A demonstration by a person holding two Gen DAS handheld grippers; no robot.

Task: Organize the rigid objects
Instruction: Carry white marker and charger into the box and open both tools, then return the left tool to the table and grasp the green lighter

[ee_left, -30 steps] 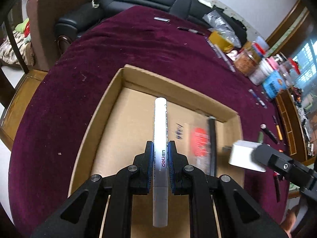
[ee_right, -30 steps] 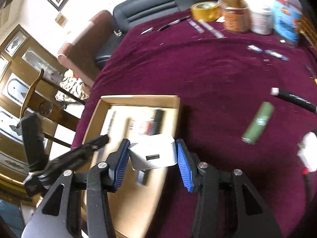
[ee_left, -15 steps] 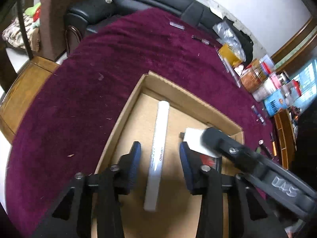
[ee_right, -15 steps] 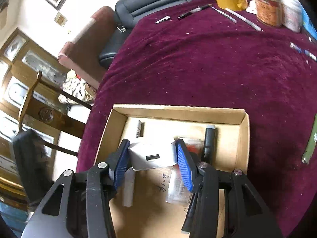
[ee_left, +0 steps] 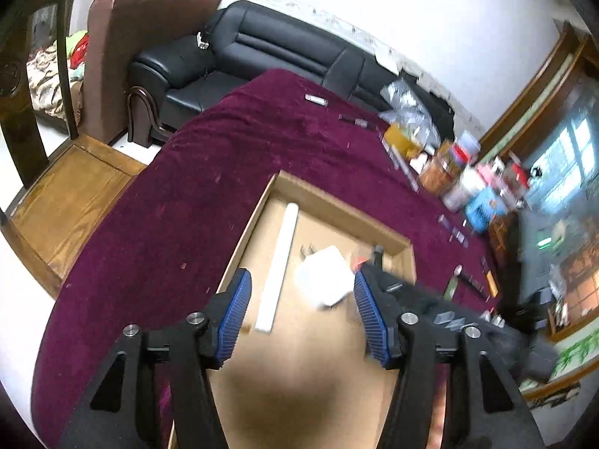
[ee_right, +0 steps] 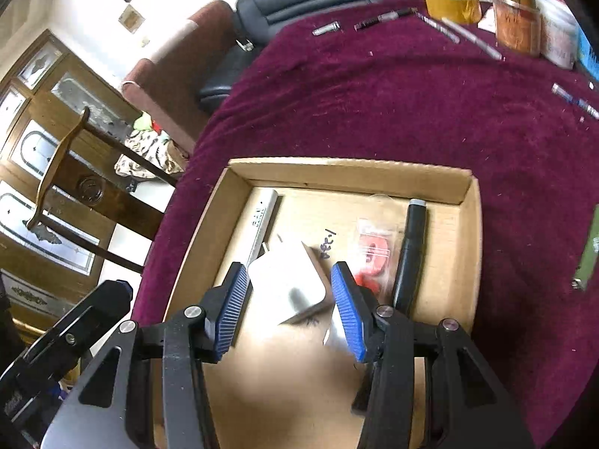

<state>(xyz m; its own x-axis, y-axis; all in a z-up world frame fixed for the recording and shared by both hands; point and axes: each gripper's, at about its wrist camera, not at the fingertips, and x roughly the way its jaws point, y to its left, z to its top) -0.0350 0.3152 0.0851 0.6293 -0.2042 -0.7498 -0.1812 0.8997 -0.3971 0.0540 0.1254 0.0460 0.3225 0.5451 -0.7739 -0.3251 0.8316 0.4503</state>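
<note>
Your white charger block (ee_right: 286,286) sits between the right gripper (ee_right: 288,307) pads, low over the cardboard box (ee_right: 352,174); whether they squeeze it, I cannot tell, as it looks blurry. It seems hard, light and smooth, so hold its flat sides. The left gripper (ee_left: 301,316) is opening, nothing inside. The white marker (ee_left: 279,265) lies in the box.
</note>
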